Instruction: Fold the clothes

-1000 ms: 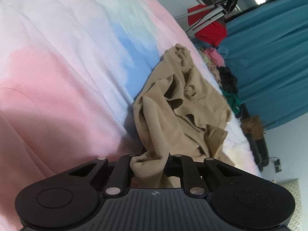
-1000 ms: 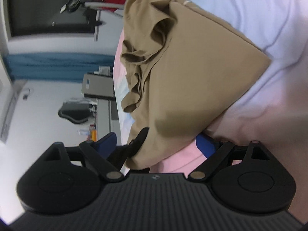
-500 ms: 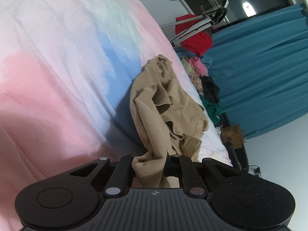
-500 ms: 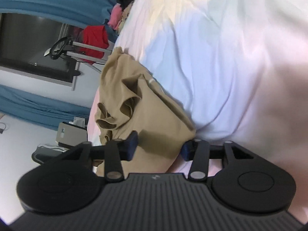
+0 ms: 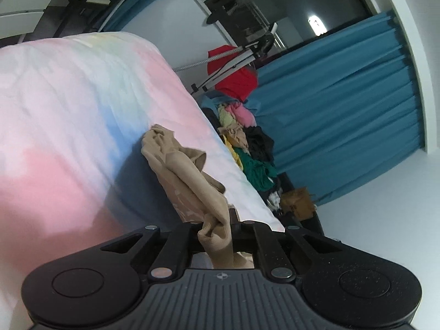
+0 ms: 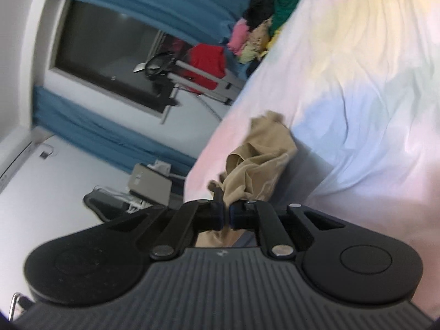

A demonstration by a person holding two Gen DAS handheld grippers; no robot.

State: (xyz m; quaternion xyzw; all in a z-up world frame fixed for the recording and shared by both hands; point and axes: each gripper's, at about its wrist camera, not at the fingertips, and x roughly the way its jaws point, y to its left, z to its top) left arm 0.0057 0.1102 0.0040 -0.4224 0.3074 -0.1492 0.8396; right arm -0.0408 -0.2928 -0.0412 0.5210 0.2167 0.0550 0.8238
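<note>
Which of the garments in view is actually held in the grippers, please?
The tan ribbed garment; both the left gripper and right gripper pinch it, unlike the heaped clothes beyond the bed.

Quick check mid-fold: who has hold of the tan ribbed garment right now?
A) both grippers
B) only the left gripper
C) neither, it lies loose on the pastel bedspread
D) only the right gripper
A: the left gripper is clamped on a bunch of the tan ribbed garment, and the right gripper pinches another part of it, above the pastel bedspread.

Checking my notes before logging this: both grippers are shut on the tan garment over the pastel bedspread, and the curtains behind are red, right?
Not quite: the curtains are blue, as the left wrist view shows. The rest holds.
</note>
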